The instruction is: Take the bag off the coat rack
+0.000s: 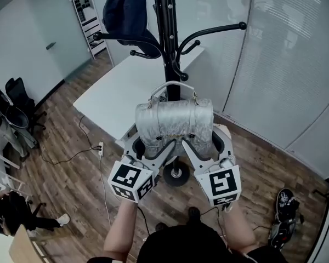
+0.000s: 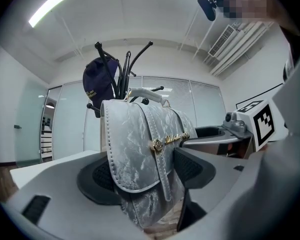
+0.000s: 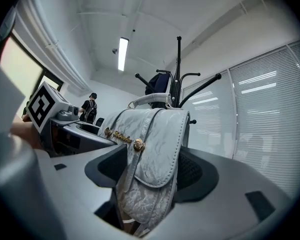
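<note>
Clamping bag [image 1: 174, 124] | left claw [image 2: 142, 171] left end | right claw [image 3: 150, 171] right end

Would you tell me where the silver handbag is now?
In the head view's centre, the silver handbag is held between the left hand-held gripper and the right hand-held gripper, before the coat rack.

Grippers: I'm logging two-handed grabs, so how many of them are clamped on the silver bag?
2: the left gripper clamps the silver bag at its left end, the right gripper at its right end.
</note>
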### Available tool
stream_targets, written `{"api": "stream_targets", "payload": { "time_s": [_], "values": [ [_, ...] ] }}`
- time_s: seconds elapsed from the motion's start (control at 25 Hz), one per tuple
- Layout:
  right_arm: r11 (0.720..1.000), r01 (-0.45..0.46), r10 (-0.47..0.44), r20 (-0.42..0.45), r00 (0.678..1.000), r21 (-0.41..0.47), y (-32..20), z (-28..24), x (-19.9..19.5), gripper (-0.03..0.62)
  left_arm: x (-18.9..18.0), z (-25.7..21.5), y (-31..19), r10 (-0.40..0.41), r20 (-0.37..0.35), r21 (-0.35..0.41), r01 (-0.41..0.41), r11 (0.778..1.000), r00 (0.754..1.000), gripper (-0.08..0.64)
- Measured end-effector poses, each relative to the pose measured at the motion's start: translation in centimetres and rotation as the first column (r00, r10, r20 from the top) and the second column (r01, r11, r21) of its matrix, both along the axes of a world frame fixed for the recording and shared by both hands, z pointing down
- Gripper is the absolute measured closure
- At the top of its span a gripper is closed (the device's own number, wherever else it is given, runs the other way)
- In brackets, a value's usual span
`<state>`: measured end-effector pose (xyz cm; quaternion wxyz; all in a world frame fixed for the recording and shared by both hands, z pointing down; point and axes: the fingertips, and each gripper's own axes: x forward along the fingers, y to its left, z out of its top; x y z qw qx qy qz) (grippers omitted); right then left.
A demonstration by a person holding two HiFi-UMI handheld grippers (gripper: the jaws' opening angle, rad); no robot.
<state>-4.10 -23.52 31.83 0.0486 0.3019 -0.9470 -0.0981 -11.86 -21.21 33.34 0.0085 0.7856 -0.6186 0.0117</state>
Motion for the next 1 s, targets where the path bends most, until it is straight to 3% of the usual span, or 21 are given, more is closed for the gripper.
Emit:
{"api": "stream_targets", "payload": {
  "time_s": [0.48, 1.0],
  "values": [
    [0.995, -0.064, 0.058, -0.072, 0.996, -0.08, 5.5, 4.5, -0.1, 0.285, -0.3, 4.4, 5.4, 0.056, -0.06, -0.1, -0.062, 0.993, 0.997, 0.219],
    [0.983, -0.078, 0.06, -0.11, 0.992, -0.165, 9.5, 9.1, -1.6, 0.281, -1.7, 8.8, 9.7, 0.02, -0.097, -0.221, -0.041, 0.974, 0.995, 0.231]
  ]
}}
